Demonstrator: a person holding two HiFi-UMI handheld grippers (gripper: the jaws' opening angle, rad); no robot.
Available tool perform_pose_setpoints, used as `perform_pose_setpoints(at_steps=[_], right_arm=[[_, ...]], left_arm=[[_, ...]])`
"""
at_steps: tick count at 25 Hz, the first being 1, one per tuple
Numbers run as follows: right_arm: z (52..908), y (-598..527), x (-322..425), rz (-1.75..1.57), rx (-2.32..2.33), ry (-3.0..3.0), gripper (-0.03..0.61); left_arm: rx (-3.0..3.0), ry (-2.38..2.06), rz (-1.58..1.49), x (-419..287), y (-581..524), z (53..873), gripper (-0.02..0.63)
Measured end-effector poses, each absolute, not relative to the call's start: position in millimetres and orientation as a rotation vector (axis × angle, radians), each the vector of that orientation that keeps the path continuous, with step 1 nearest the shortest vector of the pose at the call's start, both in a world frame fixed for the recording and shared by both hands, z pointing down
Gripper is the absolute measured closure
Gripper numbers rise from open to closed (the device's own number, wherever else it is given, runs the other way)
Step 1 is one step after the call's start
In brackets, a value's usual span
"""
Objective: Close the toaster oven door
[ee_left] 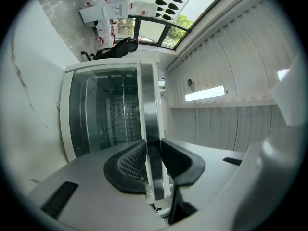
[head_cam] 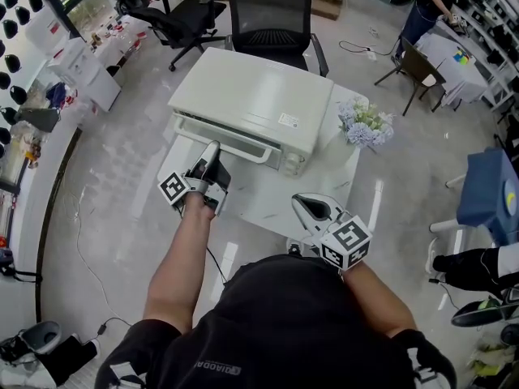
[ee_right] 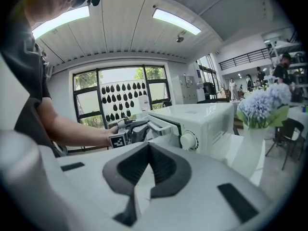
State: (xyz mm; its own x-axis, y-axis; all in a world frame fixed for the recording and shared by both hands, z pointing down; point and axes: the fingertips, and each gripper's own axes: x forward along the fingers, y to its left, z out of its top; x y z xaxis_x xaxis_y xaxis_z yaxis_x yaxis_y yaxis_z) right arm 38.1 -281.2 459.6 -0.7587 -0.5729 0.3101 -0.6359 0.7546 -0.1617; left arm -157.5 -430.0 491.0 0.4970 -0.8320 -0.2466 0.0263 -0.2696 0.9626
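The left gripper [ee_left: 153, 166] has its jaws clamped on the metal handle [ee_left: 150, 129] of the glass door [ee_left: 101, 114] (bar pinched between both pads) at the front of the white toaster oven [head_cam: 259, 96] on the table [head_cam: 268, 191]. The right gripper [ee_right: 147, 176] hangs nearby, jaws together, empty.

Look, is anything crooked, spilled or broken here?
Only the oven door: it looks slightly ajar, not flush with the oven, with the left claw shut on its handle. Nothing looks spilled or broken, and the flowers stand upright.
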Motion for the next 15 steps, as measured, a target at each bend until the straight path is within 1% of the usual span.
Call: perform_pose_setpoints(at_steps=[15], right_arm=[[460.3, -284.7, 46.7, 0.379, 0.971, -2.708, 0.577]], left_arm=[[1.633, -0.689, -1.001, -152.1, -442.0, 487.5, 0.511]])
